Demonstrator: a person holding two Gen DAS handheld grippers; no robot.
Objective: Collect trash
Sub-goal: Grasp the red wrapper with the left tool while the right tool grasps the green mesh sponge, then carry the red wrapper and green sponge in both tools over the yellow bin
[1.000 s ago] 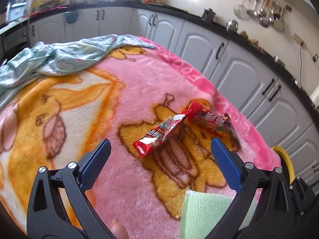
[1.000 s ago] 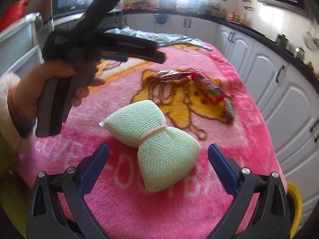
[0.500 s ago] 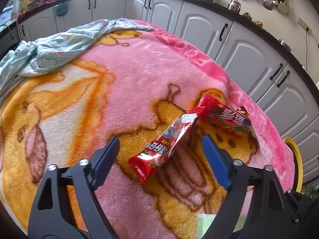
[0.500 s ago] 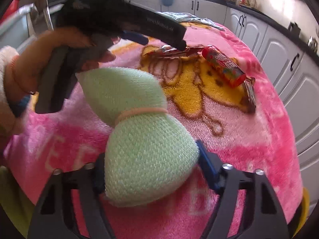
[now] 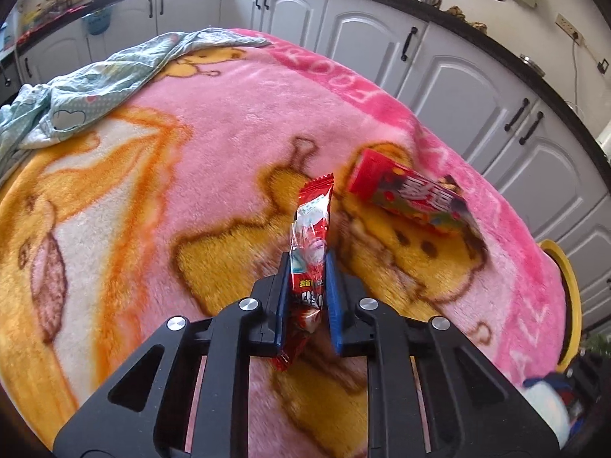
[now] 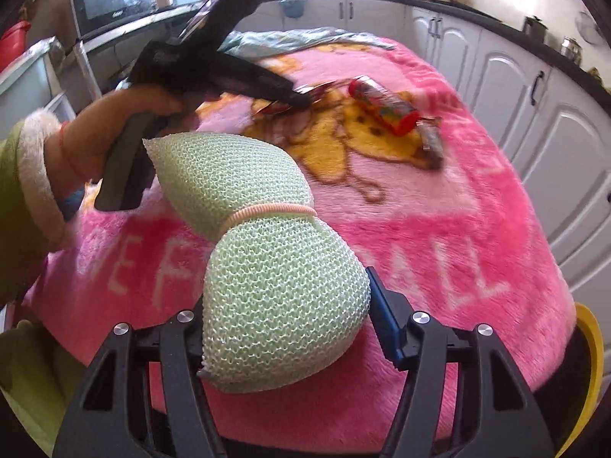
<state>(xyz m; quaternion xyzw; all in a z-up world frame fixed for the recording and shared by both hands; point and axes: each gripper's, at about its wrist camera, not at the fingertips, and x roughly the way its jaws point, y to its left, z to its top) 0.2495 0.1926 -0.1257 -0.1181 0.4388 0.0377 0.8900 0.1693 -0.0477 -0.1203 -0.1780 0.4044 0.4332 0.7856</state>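
My left gripper [image 5: 307, 267] is shut on a red snack wrapper [image 5: 311, 236], which stands up between the blue pads above the pink blanket [image 5: 236, 122]. A second red candy tube wrapper [image 5: 412, 202] lies on the blanket to the right of it. My right gripper [image 6: 284, 305] is shut on a green mesh scrub sponge [image 6: 282, 297] tied with a pink band, held just above the blanket's near edge. The right wrist view shows the left gripper [image 6: 301, 101] with its wrapper beside the candy tube [image 6: 385, 108].
A light green patterned cloth [image 5: 95, 84] lies bunched at the blanket's far left. White kitchen cabinets [image 5: 439, 61] run around the table. A yellow bin rim [image 5: 569, 290] shows past the right edge, and in the right wrist view [image 6: 590, 347].
My left gripper went down over the snack wrapper, shut on it and tilted it upright. My right gripper shut on the green sponge and lifted it off the blanket.
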